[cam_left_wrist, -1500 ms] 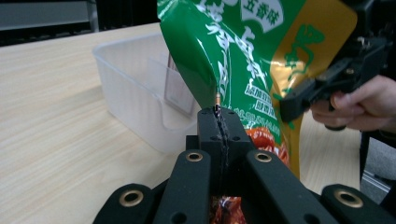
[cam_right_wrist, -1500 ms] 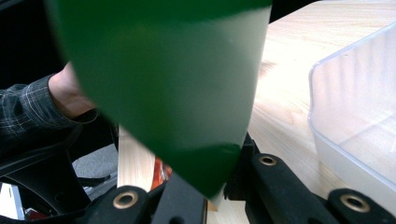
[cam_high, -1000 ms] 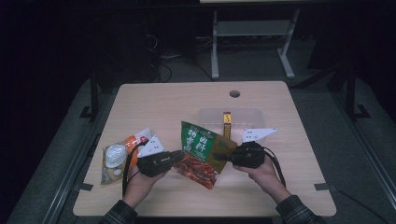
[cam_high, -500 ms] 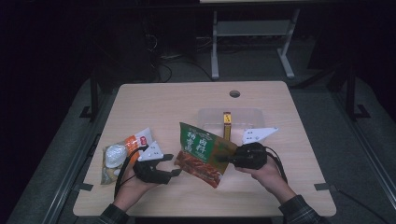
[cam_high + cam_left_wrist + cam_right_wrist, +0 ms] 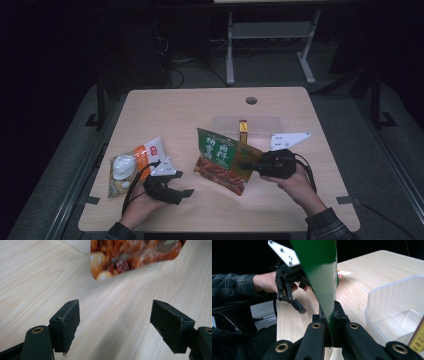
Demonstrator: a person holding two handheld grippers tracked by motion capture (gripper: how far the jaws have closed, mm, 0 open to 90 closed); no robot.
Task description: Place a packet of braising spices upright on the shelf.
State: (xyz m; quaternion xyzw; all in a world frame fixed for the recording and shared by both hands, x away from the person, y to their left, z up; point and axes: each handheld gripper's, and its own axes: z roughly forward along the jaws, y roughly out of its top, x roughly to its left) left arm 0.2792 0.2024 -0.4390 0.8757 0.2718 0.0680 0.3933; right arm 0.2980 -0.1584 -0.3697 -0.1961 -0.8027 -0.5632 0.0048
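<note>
Green-and-red snack bag, pale woodgrain table.

Black two-jaw gripper each hand, brass rivets, grey three-cornered plate, black cable; plaid sleeves.

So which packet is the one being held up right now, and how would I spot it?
Start at the wooden table and find the clear plastic tub toward its far right. Just in front of it, the right gripper pinches a snack bag by its edge. Unlike the orange and white packet lying flat at the left, this one is green on top and tilted.
</note>
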